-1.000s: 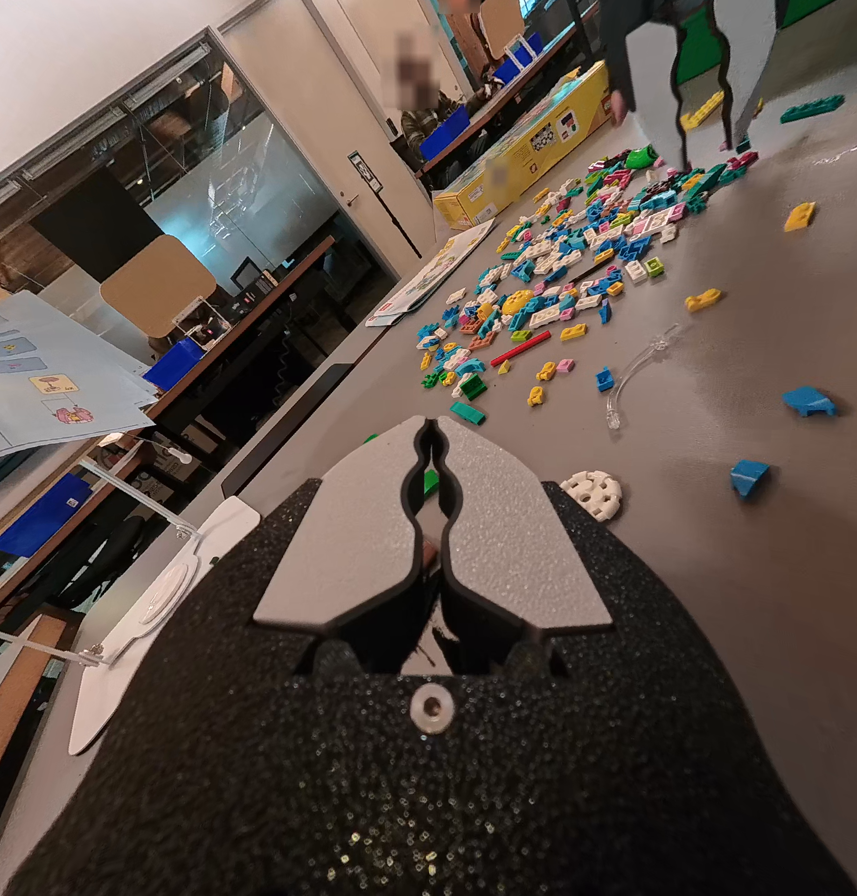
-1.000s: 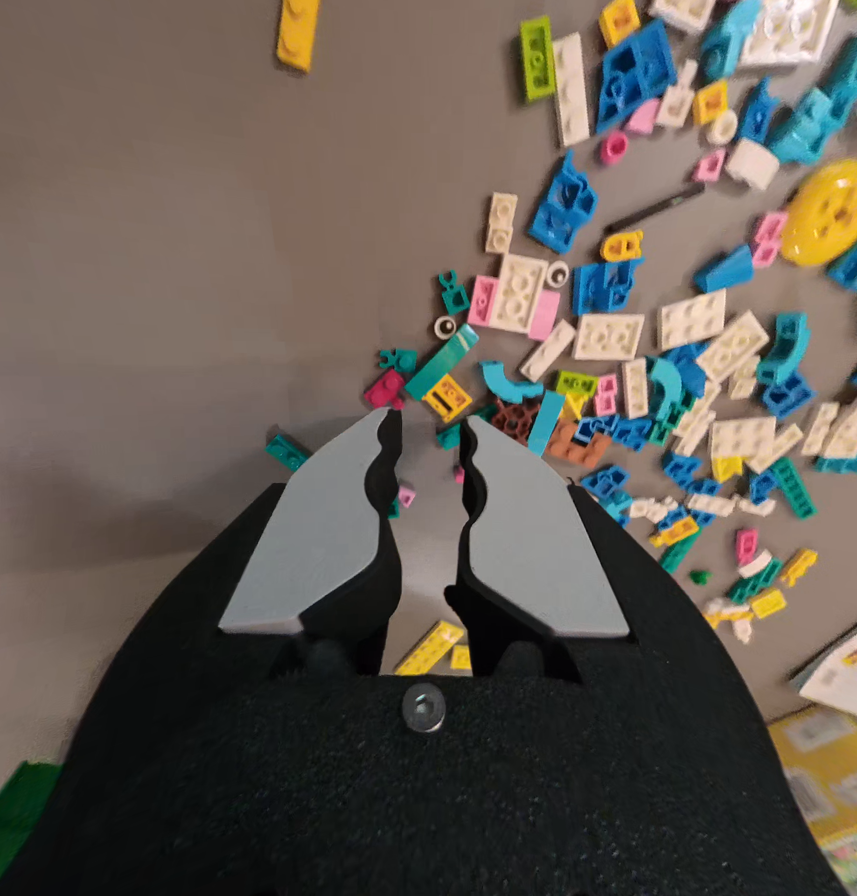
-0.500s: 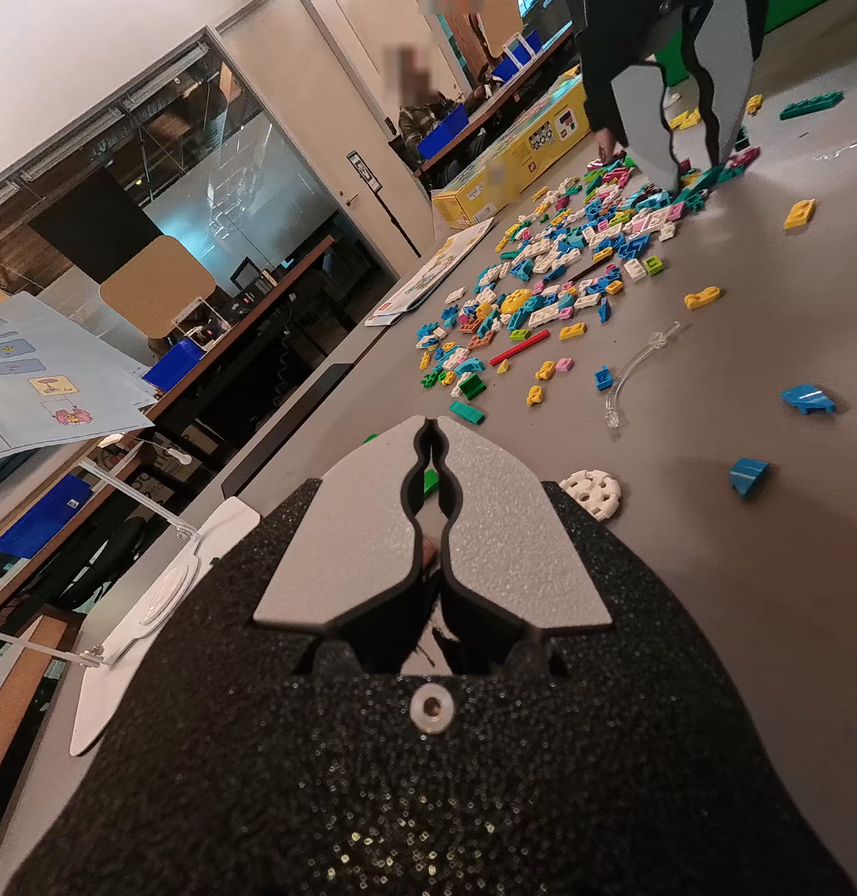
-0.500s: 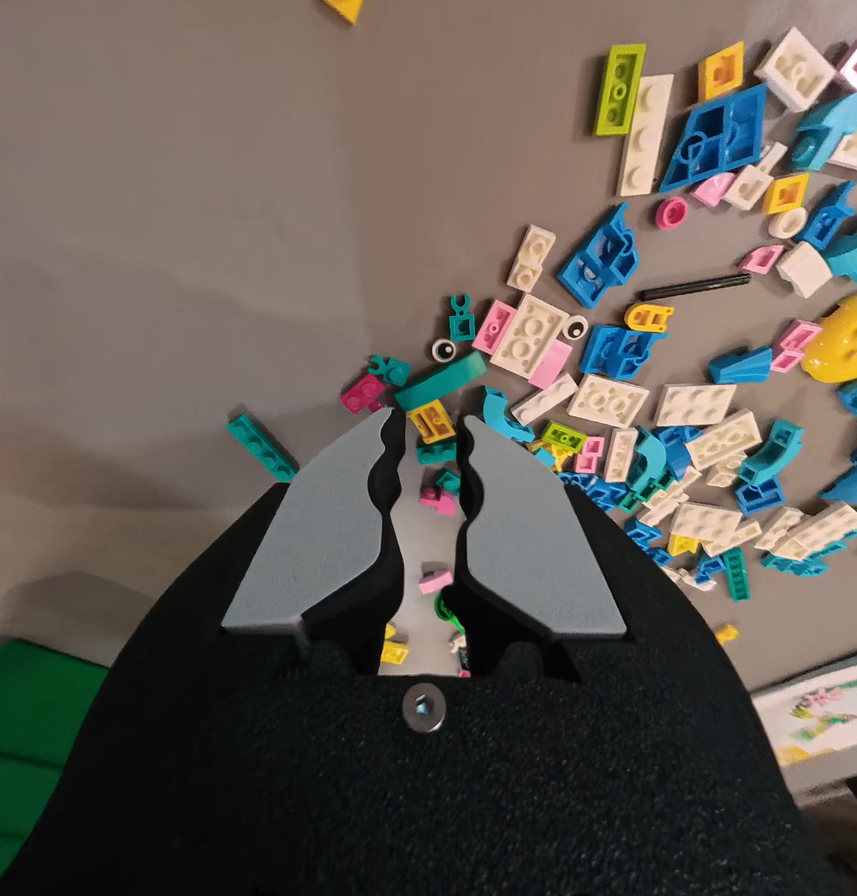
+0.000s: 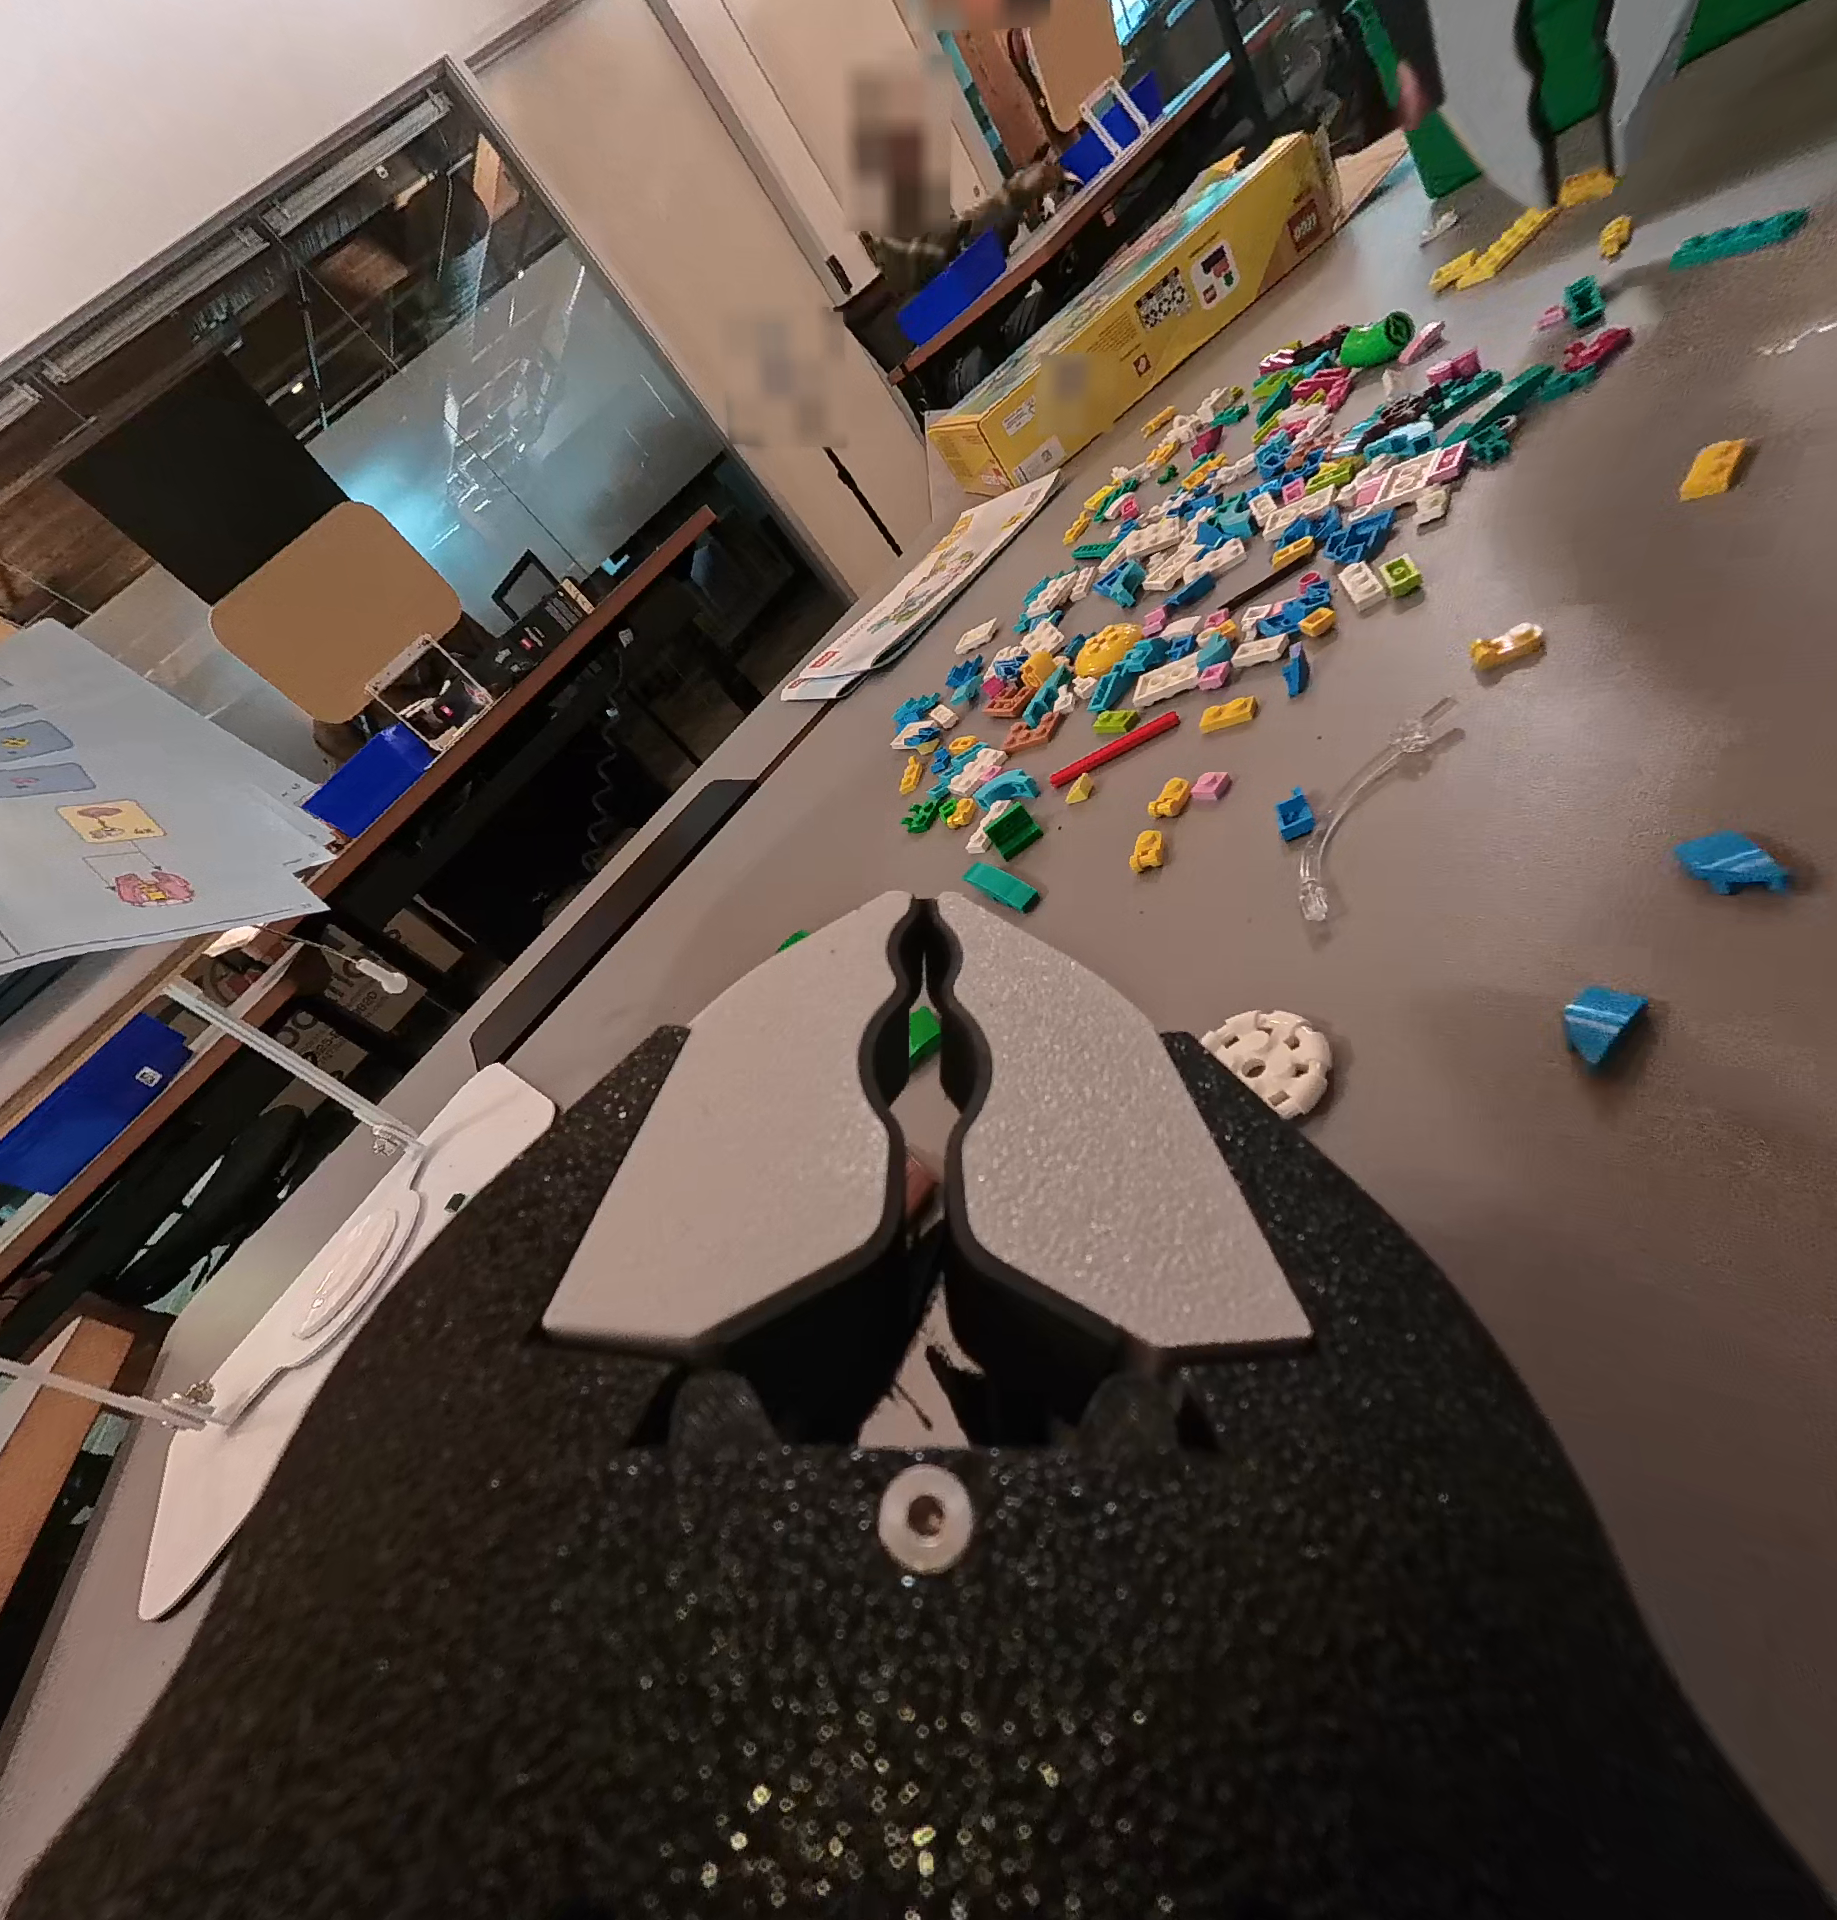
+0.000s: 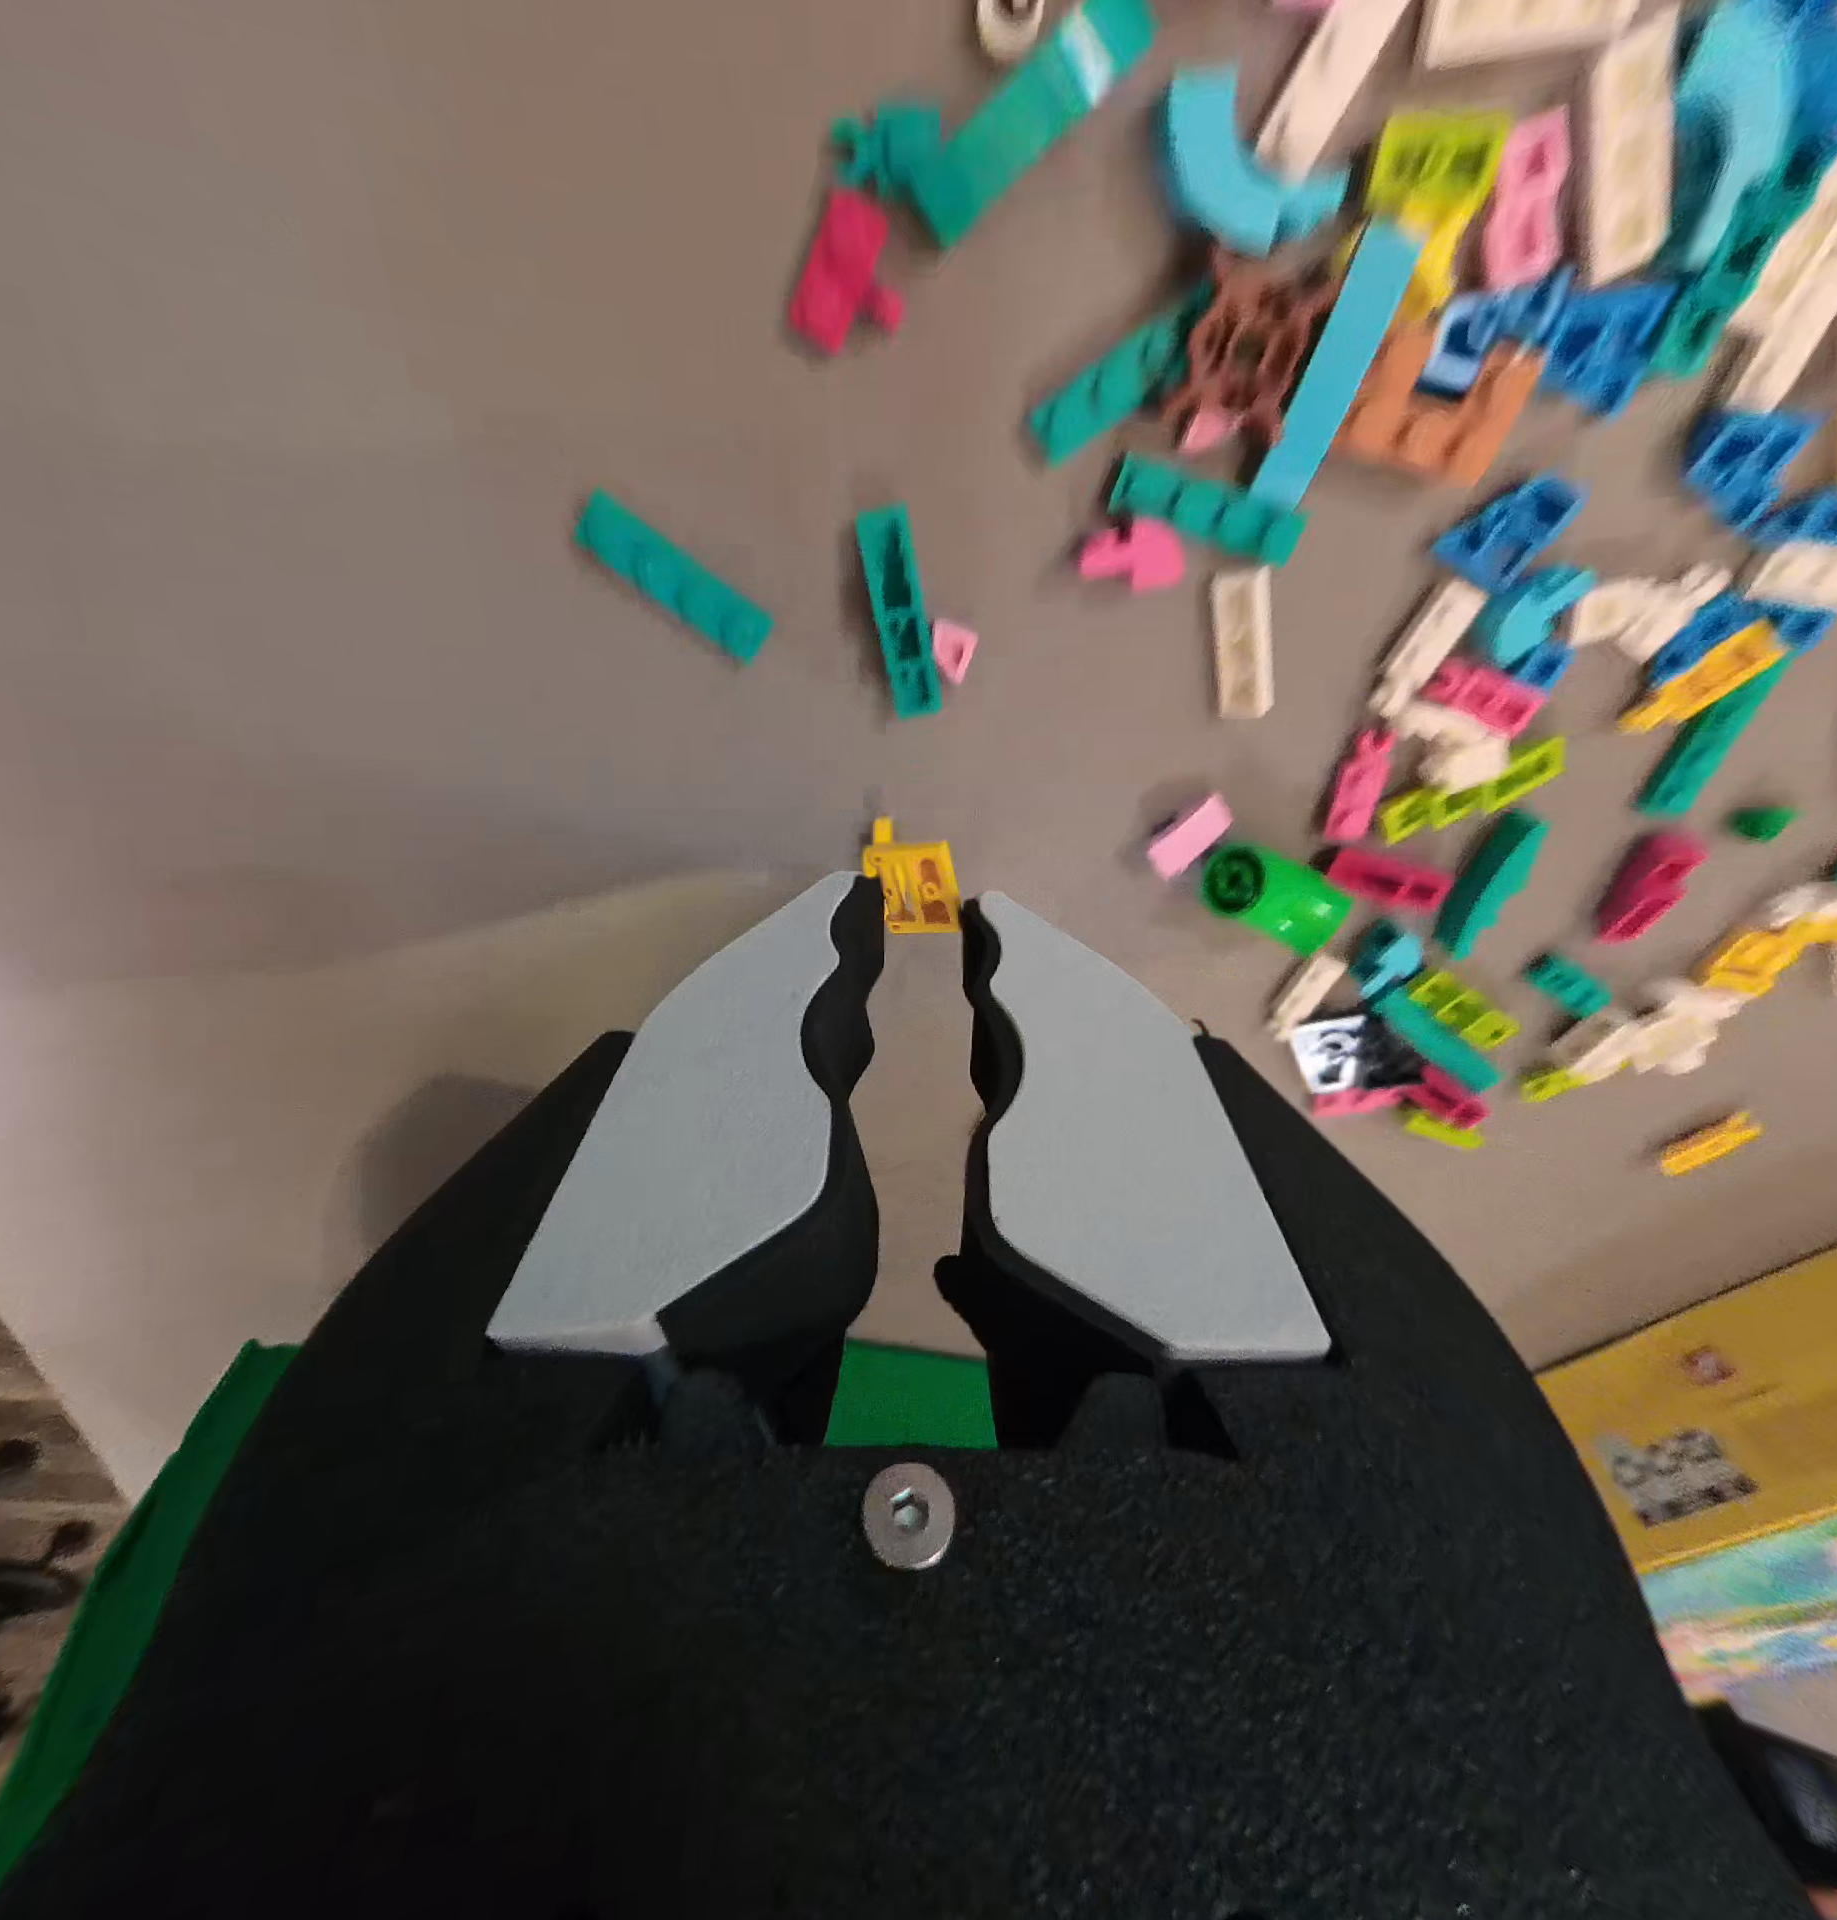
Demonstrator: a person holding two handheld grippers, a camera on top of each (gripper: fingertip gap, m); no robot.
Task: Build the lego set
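Left claw (image 5: 926, 914) was pressed together, empty, low over the desk (image 5: 1516, 1299). Right claw (image 6: 919, 909) stood slightly apart around one small yellow lego piece (image 6: 919, 885); contact unclear. Blurred loose bricks (image 6: 1465, 520) beyond, too many to count.

Yellow box (image 5: 1153, 343): lying at the table's far edge; its side is carrying small print, a square code patch and a red logo mark, all too small to make out; in the right wrist view the same box (image 6: 1724, 1455) is showing blurred.
Instruction booklet (image 5: 924, 582): lying flat beside the box; its cover lettering is not resolving.
Instruction sheet (image 5: 93, 790): hanging at left; showing picture panels, with any numerals too small to tell.
Wall plaque (image 5: 836, 275): small and dark, sitting beside the glass partition; unreadable.
Blue bin (image 5: 72, 1101): wearing a small white sticker; unreadable.
Printed tile (image 6: 1340, 1049): black-and-white, lying among the bricks; blurring.
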